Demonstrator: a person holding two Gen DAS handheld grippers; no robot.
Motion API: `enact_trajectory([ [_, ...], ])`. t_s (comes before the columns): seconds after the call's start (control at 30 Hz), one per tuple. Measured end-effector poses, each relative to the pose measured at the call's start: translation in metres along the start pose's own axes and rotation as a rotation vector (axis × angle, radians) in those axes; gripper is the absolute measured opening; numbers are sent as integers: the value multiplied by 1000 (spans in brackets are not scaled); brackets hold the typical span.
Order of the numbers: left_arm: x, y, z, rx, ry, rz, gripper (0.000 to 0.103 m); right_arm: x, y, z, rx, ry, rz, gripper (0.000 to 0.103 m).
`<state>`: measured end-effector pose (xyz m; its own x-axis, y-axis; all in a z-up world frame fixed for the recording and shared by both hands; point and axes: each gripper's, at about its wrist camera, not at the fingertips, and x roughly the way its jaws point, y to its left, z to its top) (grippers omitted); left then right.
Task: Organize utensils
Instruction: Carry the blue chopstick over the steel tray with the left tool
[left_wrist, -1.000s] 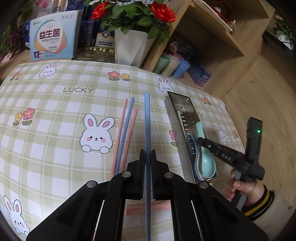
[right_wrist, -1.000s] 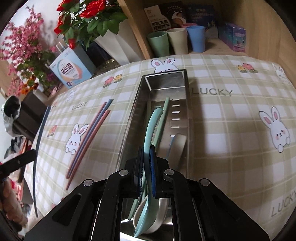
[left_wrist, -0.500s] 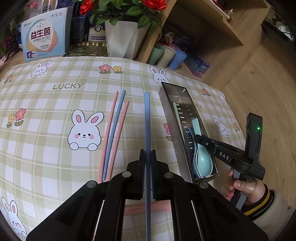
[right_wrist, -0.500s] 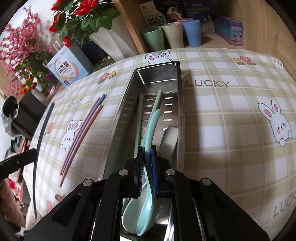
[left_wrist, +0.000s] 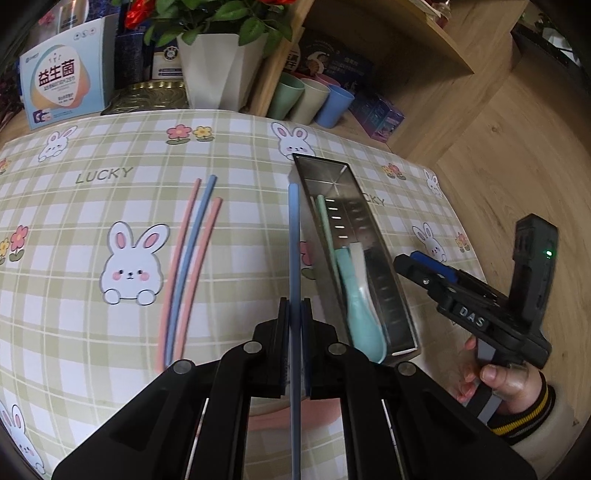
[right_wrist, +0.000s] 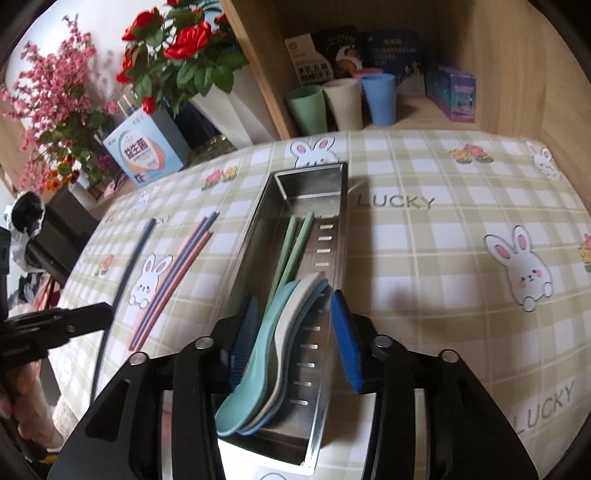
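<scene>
My left gripper (left_wrist: 294, 310) is shut on a blue chopstick (left_wrist: 293, 236), held above the cloth just left of the steel utensil tray (left_wrist: 384, 273). The chopstick also shows in the right wrist view (right_wrist: 127, 266). My right gripper (right_wrist: 295, 325) is open over the tray's (right_wrist: 332, 206) near end; the teal spoon (right_wrist: 258, 354) lies in the tray on a white and a blue spoon, beside two green chopsticks (right_wrist: 291, 243). Three chopsticks, two pink and one blue (left_wrist: 188, 266), lie on the cloth left of the tray, also in the right wrist view (right_wrist: 177, 273).
A checked bunny tablecloth (left_wrist: 110, 192) covers the table. Behind it stand a white flower pot (left_wrist: 218, 70), a box (left_wrist: 62, 85) and a wooden shelf with three cups (right_wrist: 343, 103). A pink utensil lies on the cloth under my left gripper (left_wrist: 273, 417).
My right gripper has opened and let go of the teal spoon, which now lies in the tray. My left gripper has moved right, toward the tray, with the blue chopstick.
</scene>
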<state>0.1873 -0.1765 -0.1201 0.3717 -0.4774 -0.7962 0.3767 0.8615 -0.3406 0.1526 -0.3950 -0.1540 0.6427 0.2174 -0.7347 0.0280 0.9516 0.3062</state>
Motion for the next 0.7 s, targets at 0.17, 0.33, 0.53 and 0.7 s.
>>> enact_trajectory([
  [0.17,16,-20,12,-1,19,-33,6,-8,-3,1,5,2,-66,60],
  [0.33,39,-37,30,-36,40,-64,6,-12,-19,-2,47,5,-76,61],
  [0.53,68,-51,60,-113,38,-80,6,-14,-40,-4,103,1,-70,61],
  [0.7,93,-47,74,-165,34,-33,6,-13,-50,-5,132,-1,-67,61],
])
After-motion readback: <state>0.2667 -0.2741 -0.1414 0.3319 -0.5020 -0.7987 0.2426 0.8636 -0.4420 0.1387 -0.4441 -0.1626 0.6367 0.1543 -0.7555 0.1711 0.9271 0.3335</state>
